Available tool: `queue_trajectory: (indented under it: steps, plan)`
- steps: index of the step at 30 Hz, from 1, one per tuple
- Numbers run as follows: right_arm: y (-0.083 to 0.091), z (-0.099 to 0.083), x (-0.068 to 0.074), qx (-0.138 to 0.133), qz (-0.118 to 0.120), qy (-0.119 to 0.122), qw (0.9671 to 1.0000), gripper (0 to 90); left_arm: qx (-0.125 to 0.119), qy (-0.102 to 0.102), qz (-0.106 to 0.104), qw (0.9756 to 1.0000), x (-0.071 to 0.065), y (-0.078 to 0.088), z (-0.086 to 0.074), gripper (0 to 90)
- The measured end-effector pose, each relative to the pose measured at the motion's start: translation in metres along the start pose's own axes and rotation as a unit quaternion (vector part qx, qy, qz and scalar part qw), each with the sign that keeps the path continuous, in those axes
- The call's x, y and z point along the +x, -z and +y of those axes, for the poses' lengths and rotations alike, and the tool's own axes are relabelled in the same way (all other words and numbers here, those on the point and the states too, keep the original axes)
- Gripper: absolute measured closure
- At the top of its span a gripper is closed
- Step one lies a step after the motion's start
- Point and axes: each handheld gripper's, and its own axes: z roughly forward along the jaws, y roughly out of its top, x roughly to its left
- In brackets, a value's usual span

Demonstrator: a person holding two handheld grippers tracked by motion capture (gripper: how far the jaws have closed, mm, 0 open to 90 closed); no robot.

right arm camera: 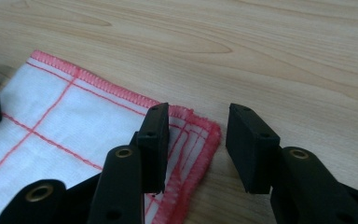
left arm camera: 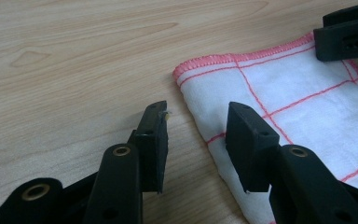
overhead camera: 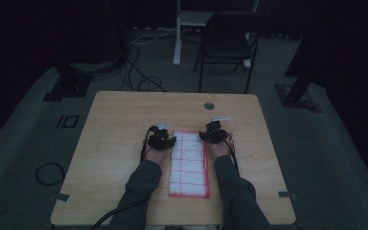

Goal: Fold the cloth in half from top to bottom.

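So far the white cloth with the red grid (overhead camera: 189,163) lies flat on the wooden bench (overhead camera: 115,124) as a long, narrow strip running away from the person, and at its far right corner the right gripper view shows several stitched red edges stacked on one another, so it looks already folded at least once. Both grippers sit at the far end of that strip: the left gripper (overhead camera: 161,137) just off the far left corner, the right gripper (overhead camera: 214,132) at the far right corner. In the left gripper view its jaws stand apart, one over bare wood and the other over the cloth's edge (left arm camera: 205,100), with nothing pinched between them. In the right gripper view the right gripper (right arm camera: 196,140) likewise has its jaws apart, straddling the layered corner (right arm camera: 200,133) without pressing on it. My reading is that a fresh fold is being set up, not finished: the corners are lined up inside the open jaws, but neither is gripped. What looks left is to close on both far corners, lift them together, carry them toward the near end and lay the strip over itself. Whether more folds would follow I cannot tell.
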Motion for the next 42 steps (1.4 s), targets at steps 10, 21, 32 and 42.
queue_trajectory:
  steps: [10,21,32,42]
  plan:
    - [0.0,0.001,0.008,0.015,-0.002,0.026,0.9996,64.2,0.006,-0.007,0.002,1.0,-0.004,-0.005,0.005,58.2]
    - [0.0,0.001,0.01,0.016,0.015,0.029,0.9994,81.5,0.037,0.003,-0.012,0.9992,-0.01,-0.009,0.015,66.0]
    - [0.006,0.001,0.012,-0.009,0.009,0.038,0.9992,83.0,0.036,0.012,-0.01,0.9992,-0.012,-0.007,0.019,86.4]
    - [0.017,0.009,0.013,-0.035,0.008,0.042,0.9985,82.9,0.013,0.009,-0.017,0.9997,-0.01,0.006,0.03,86.0]
